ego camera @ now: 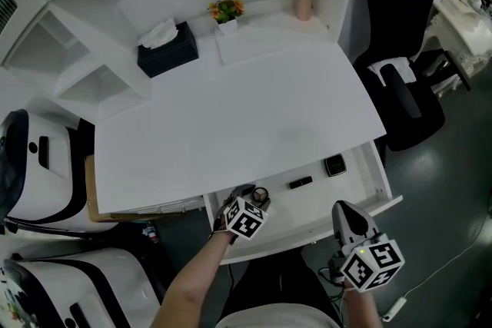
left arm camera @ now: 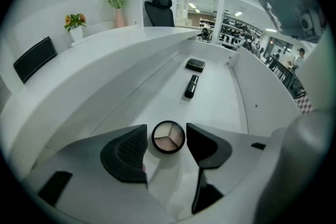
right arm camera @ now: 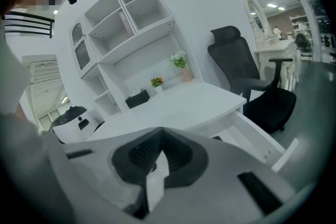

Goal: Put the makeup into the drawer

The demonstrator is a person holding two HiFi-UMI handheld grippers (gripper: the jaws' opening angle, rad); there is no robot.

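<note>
- Our left fingers (left arm camera: 128, 150) stand spread and released. The round compact (left arm camera: 168, 137) lies flat between their tips on the drawer (left arm camera: 247, 113) floor.
- Our right fingers (right arm camera: 181, 157) are clenched on nothing by the drawer's front edge, well apart from the compact.
- Farther along lie a black tube (left arm camera: 191, 86), its long axis pointing away, then a black case (left arm camera: 195, 65).
- We judge the left hand need only lift clear.

Standing here, I can read no word, number or brand on anything. The only printed marks are the black-and-white square markers (ego camera: 246, 223) on the left gripper (ego camera: 250, 197) at six o'clock and on the right gripper (ego camera: 344, 208) at five o'clock. They are patterns, not letters.
</note>
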